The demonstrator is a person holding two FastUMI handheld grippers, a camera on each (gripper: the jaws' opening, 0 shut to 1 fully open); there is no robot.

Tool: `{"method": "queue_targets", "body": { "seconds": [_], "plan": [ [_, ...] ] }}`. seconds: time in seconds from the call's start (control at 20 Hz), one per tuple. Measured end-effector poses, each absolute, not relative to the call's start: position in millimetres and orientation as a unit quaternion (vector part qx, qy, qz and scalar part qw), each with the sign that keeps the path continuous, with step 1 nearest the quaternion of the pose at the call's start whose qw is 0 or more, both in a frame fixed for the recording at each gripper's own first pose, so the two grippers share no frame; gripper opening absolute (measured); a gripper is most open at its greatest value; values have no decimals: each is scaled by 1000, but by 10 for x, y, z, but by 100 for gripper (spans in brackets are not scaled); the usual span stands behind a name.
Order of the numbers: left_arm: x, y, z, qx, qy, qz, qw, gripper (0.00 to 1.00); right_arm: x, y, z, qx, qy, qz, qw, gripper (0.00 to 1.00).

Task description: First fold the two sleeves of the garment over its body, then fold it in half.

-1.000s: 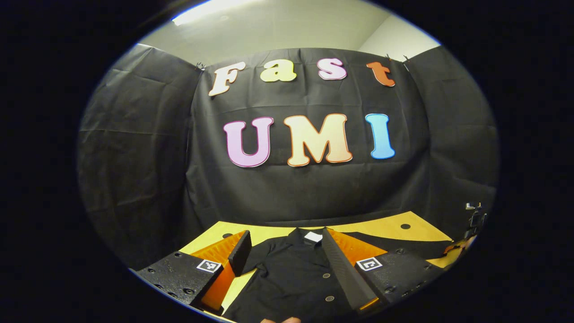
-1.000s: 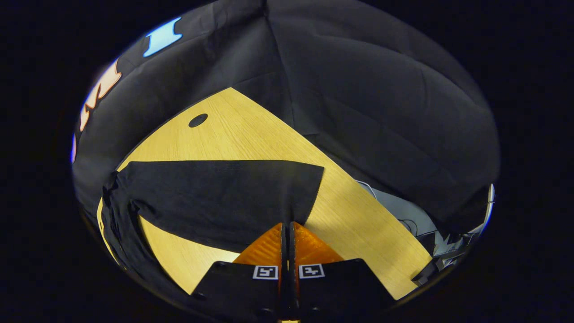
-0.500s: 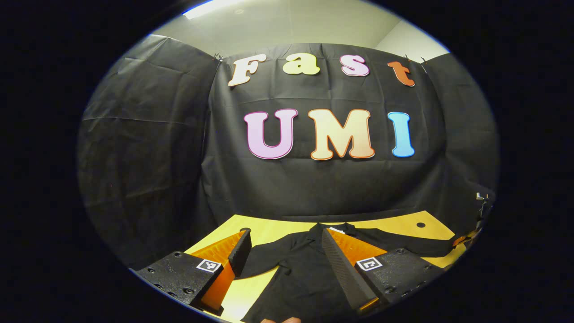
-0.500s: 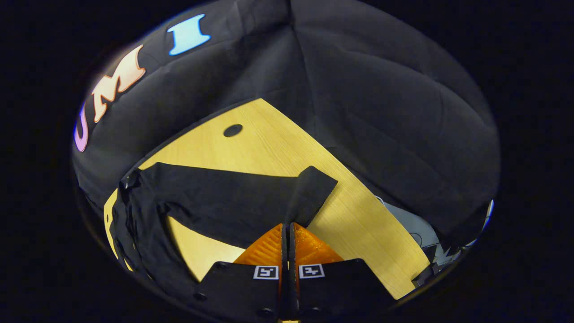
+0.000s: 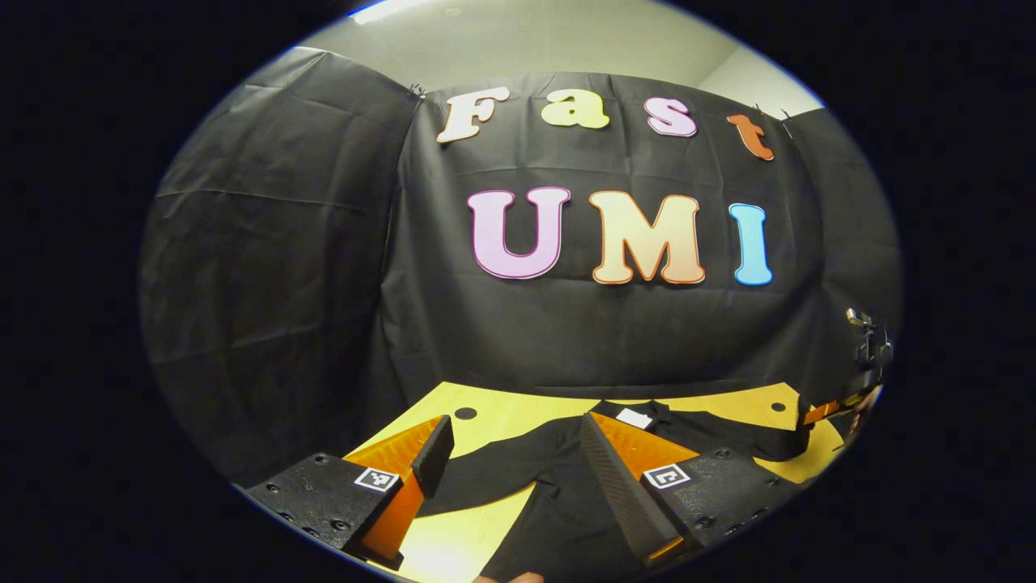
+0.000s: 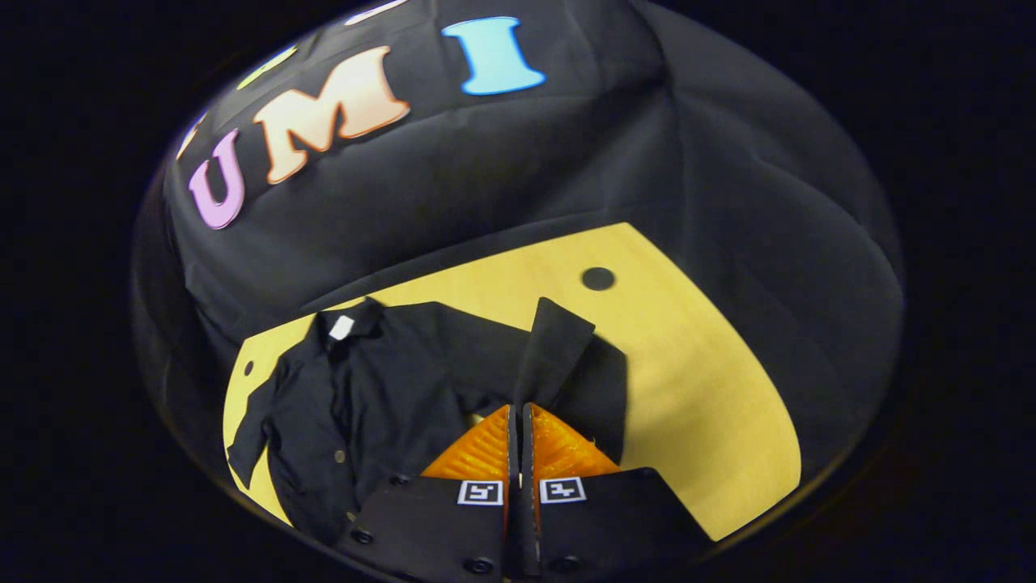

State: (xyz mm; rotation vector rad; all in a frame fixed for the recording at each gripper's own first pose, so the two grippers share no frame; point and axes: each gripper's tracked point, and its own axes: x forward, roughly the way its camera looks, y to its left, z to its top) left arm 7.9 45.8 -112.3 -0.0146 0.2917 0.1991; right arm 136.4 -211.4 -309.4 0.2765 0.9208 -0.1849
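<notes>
The black shirt [image 6: 356, 389] on the desk [image 6: 696, 389] looks soft, light and floppy. Its sleeve [image 6: 558, 340], at 12 o'clock from the right claw [image 6: 519, 413], is pinched near the cuff, a good hold. The left claw [image 5: 510, 437] is held apart, gripping nothing.

Staged recording booth, not a home: black cloth wall [image 5: 267, 267] draped on three sides around a bare yellow wood-grain bench [image 6: 696, 380], plain pale ceiling [image 5: 518, 40] above
</notes>
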Motion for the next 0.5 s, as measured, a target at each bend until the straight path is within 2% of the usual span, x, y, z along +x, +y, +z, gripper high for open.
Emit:
{"method": "queue_targets", "body": {
  "seconds": [0.35,0.4,0.5],
  "plan": [
    [46,974,-1290,-10,156,119,980,96,1732,-794,-2996,159,450,19,879,3],
    [36,1059,-1318,-10,159,124,979,93,1747,-571,-2984,160,452,39,877,3],
    [18,1213,-1400,-10,167,133,977,96,1798,-173,-2979,153,456,76,874,2]
  ]
}}
